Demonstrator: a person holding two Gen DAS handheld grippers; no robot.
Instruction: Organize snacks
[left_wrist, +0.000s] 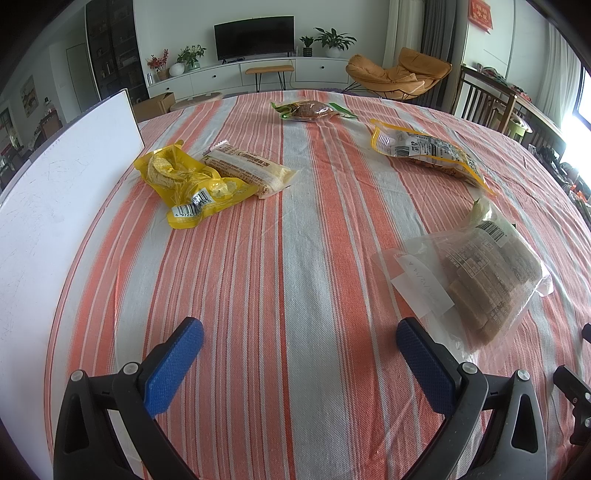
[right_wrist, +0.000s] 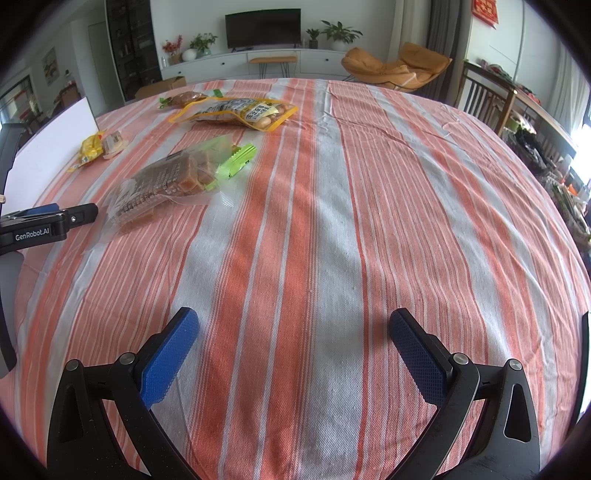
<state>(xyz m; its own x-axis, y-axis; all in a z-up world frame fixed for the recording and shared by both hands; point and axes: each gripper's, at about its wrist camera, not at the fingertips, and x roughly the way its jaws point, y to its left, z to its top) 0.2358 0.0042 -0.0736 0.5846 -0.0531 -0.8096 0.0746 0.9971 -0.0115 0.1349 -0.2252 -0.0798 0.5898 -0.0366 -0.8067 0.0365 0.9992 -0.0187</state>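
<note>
Five snack packs lie spread over the striped cloth on the worktop. In the left wrist view a clear bag of brown cake slices sits at the right of the frame, just beyond the right finger of the left tool. A crumpled yellow packet lies at upper left, touching a pale wrapped bar beside it. A yellow-edged pouch of nuts rests at upper right, and a green-ended pack lies near the far edge, top centre. A white board stands along the left side of the frame.

The left tool hangs over bare cloth, fingers wide apart and holding nothing. The right tool (seen in its own view) is likewise spread and empty, above bare stripes at the bottom of the frame, well apart from the packs, which lie at upper left there.
</note>
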